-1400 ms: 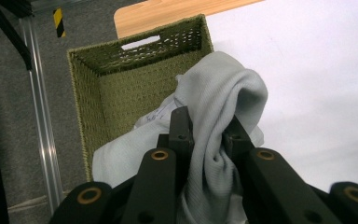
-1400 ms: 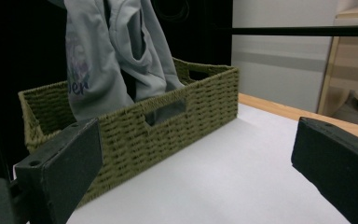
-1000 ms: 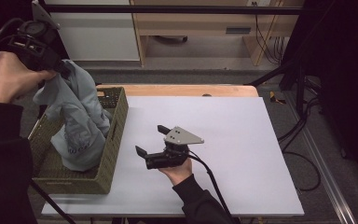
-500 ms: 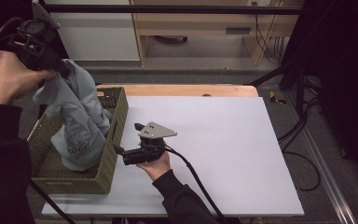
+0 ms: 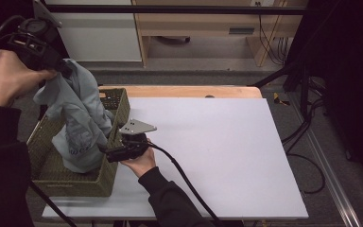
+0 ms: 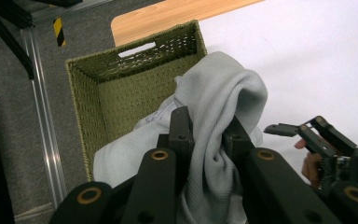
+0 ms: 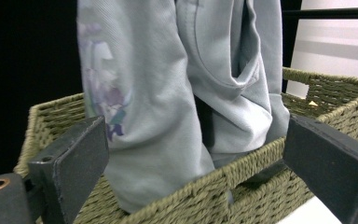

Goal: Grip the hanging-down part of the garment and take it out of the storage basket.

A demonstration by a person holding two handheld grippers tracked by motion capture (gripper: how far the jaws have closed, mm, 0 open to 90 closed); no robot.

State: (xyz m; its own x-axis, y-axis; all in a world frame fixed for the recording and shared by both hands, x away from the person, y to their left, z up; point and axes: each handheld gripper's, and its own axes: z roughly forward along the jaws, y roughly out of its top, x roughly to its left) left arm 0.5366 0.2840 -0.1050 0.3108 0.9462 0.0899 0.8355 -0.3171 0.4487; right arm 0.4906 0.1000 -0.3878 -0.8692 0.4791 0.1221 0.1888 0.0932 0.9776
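Observation:
A pale grey-blue garment (image 5: 78,123) hangs from my left gripper (image 5: 64,68), which is held high above the far left and is shut on its top folds. The cloth's lower part rests inside an olive woven basket (image 5: 66,182) at the table's left edge. In the left gripper view, the jaws pinch the bunched garment (image 6: 223,93) over the basket (image 6: 121,88). My right gripper (image 5: 109,139) is low against the basket's right wall, open. In the right gripper view, its jaws stand wide on either side of the basket rim (image 7: 205,191), with the hanging garment (image 7: 168,93) just beyond.
The white table top (image 5: 217,142) stretches to the right of the basket. A wooden shelf unit (image 5: 203,28) stands behind the table. Cables (image 5: 307,156) and a black stand lie on the floor at the right.
My right gripper has slid left across the table, from its middle to the basket's right wall. The left gripper and the hanging garment have stayed put.

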